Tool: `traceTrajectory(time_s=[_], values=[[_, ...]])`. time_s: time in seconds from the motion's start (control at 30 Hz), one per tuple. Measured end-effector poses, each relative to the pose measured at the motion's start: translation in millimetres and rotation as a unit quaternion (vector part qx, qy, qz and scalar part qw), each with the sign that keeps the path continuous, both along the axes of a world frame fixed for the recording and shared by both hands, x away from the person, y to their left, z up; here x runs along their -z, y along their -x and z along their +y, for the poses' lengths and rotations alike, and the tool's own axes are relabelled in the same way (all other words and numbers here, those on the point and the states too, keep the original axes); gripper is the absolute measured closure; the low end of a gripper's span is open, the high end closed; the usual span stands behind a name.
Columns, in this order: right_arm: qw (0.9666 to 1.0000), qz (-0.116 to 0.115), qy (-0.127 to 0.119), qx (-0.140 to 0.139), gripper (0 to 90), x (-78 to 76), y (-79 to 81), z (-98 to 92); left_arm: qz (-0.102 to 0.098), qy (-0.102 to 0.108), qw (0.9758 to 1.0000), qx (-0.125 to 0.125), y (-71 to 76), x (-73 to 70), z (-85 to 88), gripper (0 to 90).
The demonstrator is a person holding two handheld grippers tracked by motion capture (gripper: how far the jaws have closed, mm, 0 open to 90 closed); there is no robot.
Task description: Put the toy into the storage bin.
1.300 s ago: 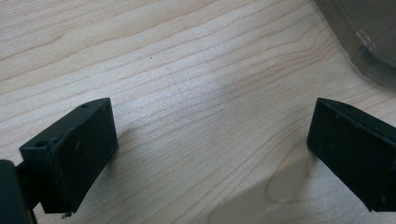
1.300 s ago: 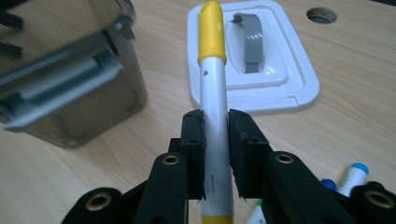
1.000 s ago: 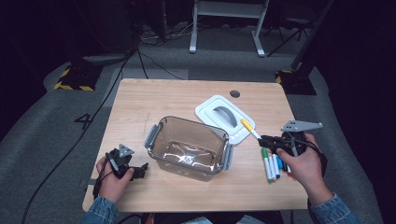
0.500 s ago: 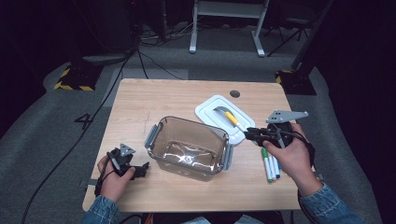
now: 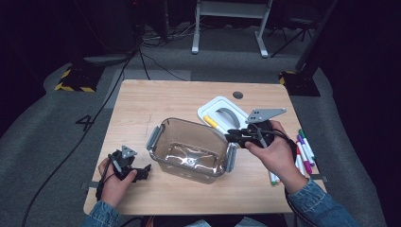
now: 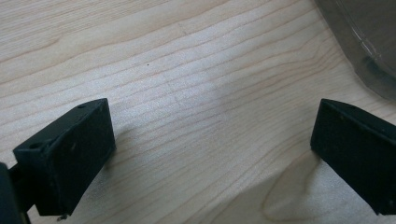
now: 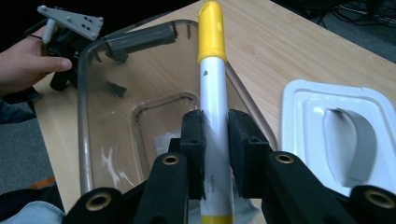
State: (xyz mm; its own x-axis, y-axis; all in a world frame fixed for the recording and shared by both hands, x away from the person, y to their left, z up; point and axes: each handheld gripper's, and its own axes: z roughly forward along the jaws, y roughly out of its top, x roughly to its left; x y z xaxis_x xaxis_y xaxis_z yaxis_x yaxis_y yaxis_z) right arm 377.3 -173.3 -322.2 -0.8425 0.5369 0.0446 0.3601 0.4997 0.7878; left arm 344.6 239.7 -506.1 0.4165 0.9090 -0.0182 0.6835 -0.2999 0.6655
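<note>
From the high view, the right gripper [image 5: 230, 136] sits at the right rim of the clear container [image 5: 191, 150] in the middle of the tabletop [image 5: 161, 101], holding a yellow-capped marker [image 5: 211, 122] whose tip pokes out toward the white lid [image 5: 222, 108] lying just behind. More markers [image 5: 304, 150] lie in a loose bunch near the tabletop's right edge. The left gripper [image 5: 143, 171] rests low at the front left, just beside the container's grey handle [image 5: 153, 137].

In the left gripper view the jaws stand wide apart over bare wood — nothing between them — with a corner of the container [image 6: 369, 42] at the upper right.

In the right gripper view the jaws clamp the marker [image 7: 214, 112] by its white barrel, yellow cap pointing away, above the container's [image 7: 121, 121] rim, the lid [image 7: 341, 135] to the right.
</note>
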Motion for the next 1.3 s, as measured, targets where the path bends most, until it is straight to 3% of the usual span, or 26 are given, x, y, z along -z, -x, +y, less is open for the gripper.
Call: traceTrajectory(time_s=[0.47, 0.8, 1.03, 1.3], values=[[0.9973, 0.021, 0.016, -0.068, 76.6, 10.1, -3.8, 55.7, 0.0, 0.0, 1.0, 0.0, 0.0, 0.0, 0.0, 0.1], [0.9939, 0.047, 0.042, -0.09, 76.6, 28.9, -10.6, 85.8, 0.0, 0.0, 1.0, 0.0, 0.0, 0.0, 0.0, 0.1], [0.9892, 0.07, 0.071, -0.108, 76.6, 45.0, -11.7, 100.7, 0.0, 0.0, 1.0, 0.0, 0.0, 0.0, 0.0, 0.1], [0.9808, 0.104, 0.108, -0.125, 76.6, 60.8, -11.9, 110.0, 0.0, 0.0, 1.0, 0.0, 0.0, 0.0, 0.0, 0.1]])
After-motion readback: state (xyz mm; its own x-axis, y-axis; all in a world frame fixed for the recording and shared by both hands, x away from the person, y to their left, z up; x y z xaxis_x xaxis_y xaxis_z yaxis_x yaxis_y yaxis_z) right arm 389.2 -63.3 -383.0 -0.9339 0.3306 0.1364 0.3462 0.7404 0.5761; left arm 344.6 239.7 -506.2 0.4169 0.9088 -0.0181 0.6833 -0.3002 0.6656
